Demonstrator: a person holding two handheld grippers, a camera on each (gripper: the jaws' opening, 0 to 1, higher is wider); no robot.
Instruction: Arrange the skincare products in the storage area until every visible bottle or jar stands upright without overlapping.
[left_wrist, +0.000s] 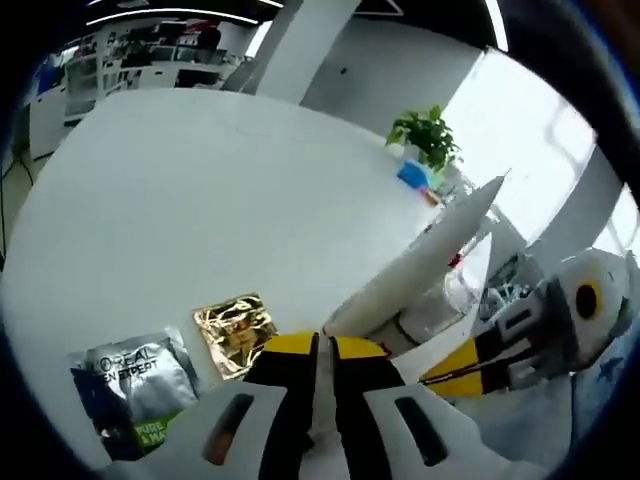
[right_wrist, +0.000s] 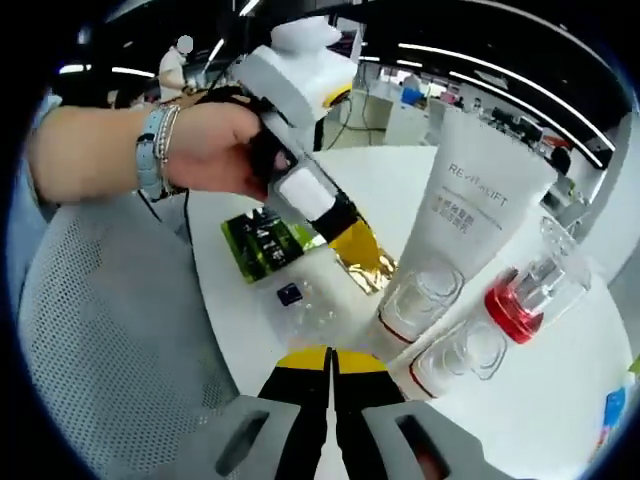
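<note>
White Revitalift tube (right_wrist: 470, 225) leans beside red-capped bottle (right_wrist: 525, 295); left gripper (left_wrist: 325, 350) and right gripper (right_wrist: 330, 360) jaws closed, empty.

Your right gripper (right_wrist: 329, 372) sits at the bottom of the view, its yellow-tipped jaws pressed together with nothing between them. Straight ahead, the white tube (right_wrist: 470, 225) stands cap-down on the white table (right_wrist: 560, 400), leaning away to the right. A second clear-capped container (right_wrist: 462, 357) stands just beside its cap, and a red-collared bottle (right_wrist: 530, 295) lies further right. Up and left, your hand (right_wrist: 205, 150) holds the left gripper (right_wrist: 345, 235) above a gold sachet (right_wrist: 368, 262) and a green sachet (right_wrist: 262, 243).
</note>
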